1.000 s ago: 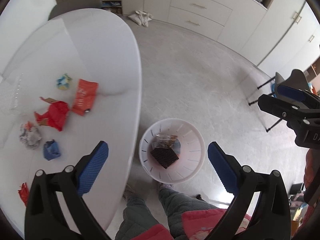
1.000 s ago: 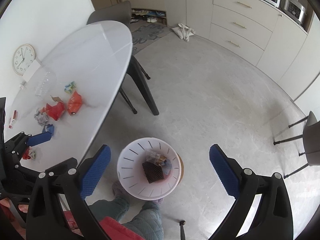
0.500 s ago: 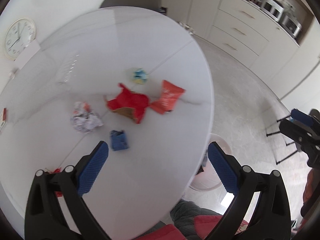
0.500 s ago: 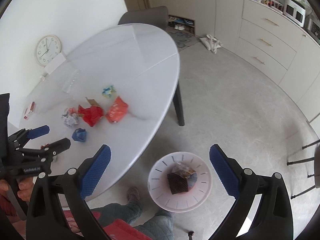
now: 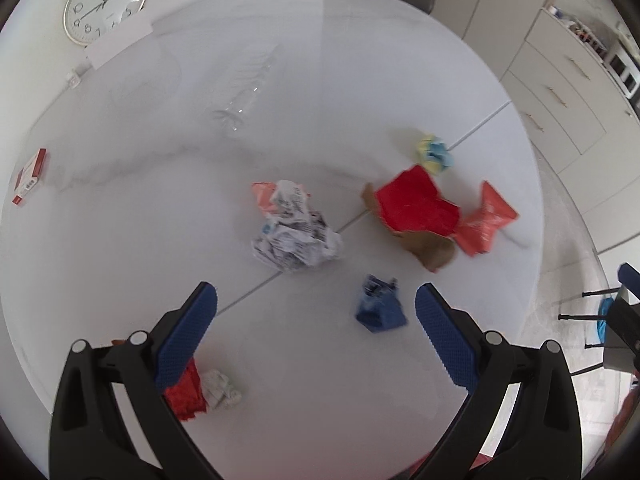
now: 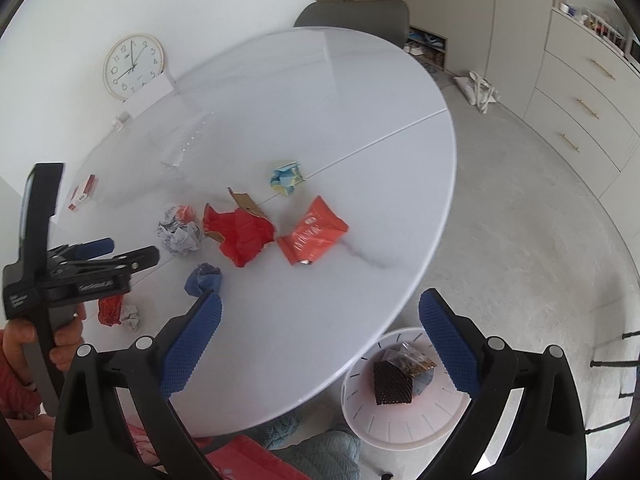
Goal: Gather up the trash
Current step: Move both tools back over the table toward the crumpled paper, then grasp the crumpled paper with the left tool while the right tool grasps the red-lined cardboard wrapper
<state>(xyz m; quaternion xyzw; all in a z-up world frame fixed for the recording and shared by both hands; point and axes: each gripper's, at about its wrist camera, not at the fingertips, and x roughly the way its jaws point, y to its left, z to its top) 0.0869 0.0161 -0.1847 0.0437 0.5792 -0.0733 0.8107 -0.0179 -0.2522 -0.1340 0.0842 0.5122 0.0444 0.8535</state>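
Trash lies on the white oval table [image 5: 360, 80]: a crumpled newspaper ball [image 5: 294, 236], a blue wad [image 5: 380, 310], red torn paper [image 5: 416, 208], an orange wrapper [image 5: 486, 222], a yellow-blue wad [image 5: 434, 152] and a red-and-white scrap [image 5: 200, 390]. My left gripper [image 5: 316, 324] is open and empty above the table, the blue wad just inside its right finger. My right gripper [image 6: 320, 340] is open and empty over the table's near edge. The white bin [image 6: 404, 428] on the floor holds a dark box and wrappers. The left gripper also shows in the right wrist view [image 6: 120, 254].
A clear plastic bottle [image 5: 248, 88], a red-white small box [image 5: 30, 176], a wall clock [image 5: 105, 0] and a white card sit at the table's far side. A grey chair [image 6: 354, 18] stands behind. Cabinets [image 6: 580, 92] line the right; my legs are beside the bin.
Both grippers swung from over the bin to the table. The left one now hovers over the trash pile. Both stay open and empty.
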